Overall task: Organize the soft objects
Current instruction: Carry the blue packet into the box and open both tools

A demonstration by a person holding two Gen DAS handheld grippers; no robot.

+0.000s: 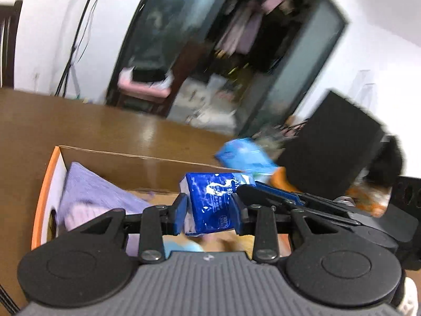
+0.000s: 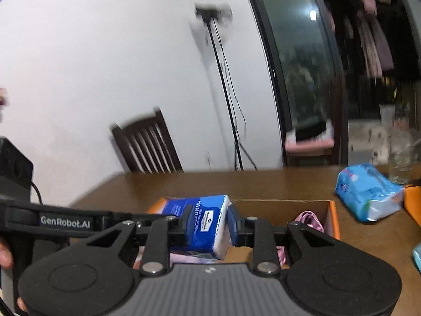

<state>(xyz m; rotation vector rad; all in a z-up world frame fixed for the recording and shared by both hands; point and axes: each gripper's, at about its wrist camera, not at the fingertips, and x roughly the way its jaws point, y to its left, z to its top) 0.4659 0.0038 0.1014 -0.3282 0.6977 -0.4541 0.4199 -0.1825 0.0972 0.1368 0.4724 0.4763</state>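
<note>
- White wall (image 2: 105,52), cables running down it (image 2: 223,79)
- Dark slatted wooden chair (image 2: 147,144) behind the brown wood table (image 2: 263,184)
- Dark-framed glass door (image 1: 163,26), light reflected in the glass; clothes hanging beyond (image 1: 250,21)

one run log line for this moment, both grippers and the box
left gripper: shut on dark blue tissue pack | right gripper: shut on blue tissue pack | both over cardboard box

I find the cardboard box (image 2: 332,212) open-topped. Inside it, purple cloth (image 1: 89,192) fills one end; bare floor shows beside it. Both claws, left (image 1: 210,205) and right (image 2: 208,226), crowd the space above the box, each clamped on a blue tissue pack (image 2: 202,221). Beyond the box, bare desk (image 1: 79,123); beside it, a light-blue pack (image 2: 368,192).
</note>
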